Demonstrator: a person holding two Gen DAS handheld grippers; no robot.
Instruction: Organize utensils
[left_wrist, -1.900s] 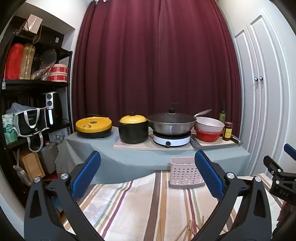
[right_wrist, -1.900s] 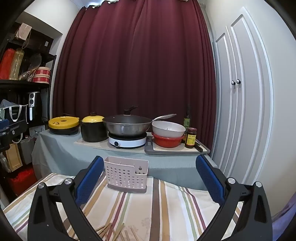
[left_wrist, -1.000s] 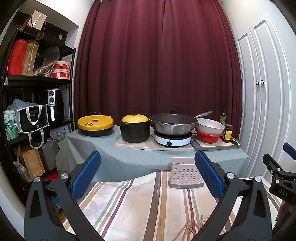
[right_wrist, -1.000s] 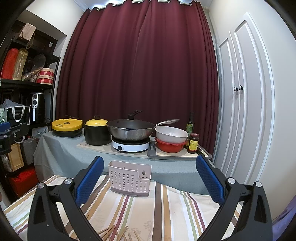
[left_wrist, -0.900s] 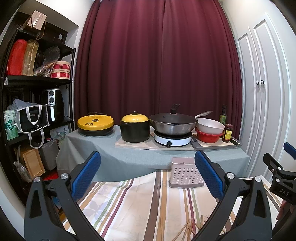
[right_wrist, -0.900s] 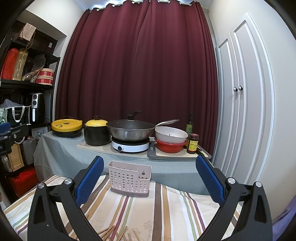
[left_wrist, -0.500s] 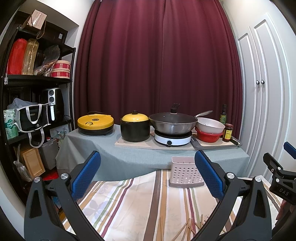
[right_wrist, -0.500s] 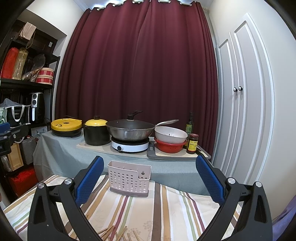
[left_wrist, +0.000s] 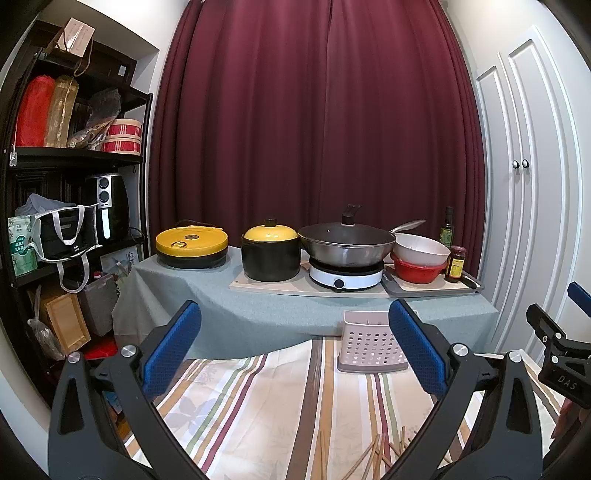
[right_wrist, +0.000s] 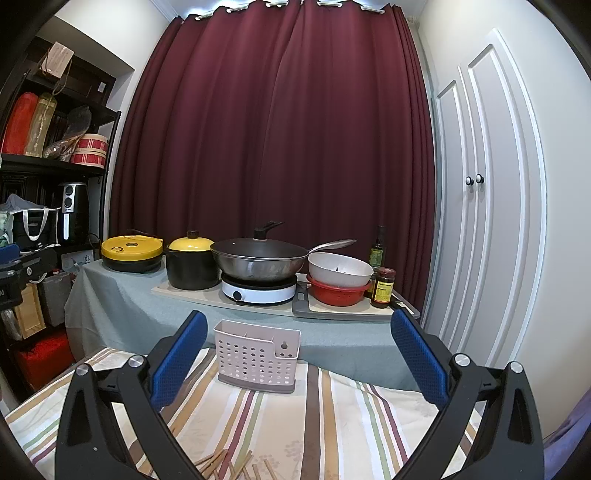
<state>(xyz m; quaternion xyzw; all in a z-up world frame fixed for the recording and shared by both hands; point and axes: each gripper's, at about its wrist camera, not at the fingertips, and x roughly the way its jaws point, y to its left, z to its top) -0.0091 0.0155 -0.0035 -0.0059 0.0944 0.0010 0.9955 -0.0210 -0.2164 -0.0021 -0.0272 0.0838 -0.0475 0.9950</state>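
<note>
Striped desk (left_wrist: 280, 406) | left view: left gripper (left_wrist: 293, 347) fingers apart, empty; caddy (left_wrist: 369, 347) centre-right; chopsticks (left_wrist: 373, 458) bottom edge | right view: right gripper (right_wrist: 295, 354) fingers apart; caddy (right_wrist: 256, 356) centre; chopsticks (right_wrist: 229, 463) bottom centre.

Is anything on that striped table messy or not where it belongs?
Yes: the wooden chopsticks lie loose and crisscrossed on the striped tablecloth near its front edge, not in the perforated utensil holder, which stands upright farther back. Both grippers, left and right, are open and hold nothing.
</note>
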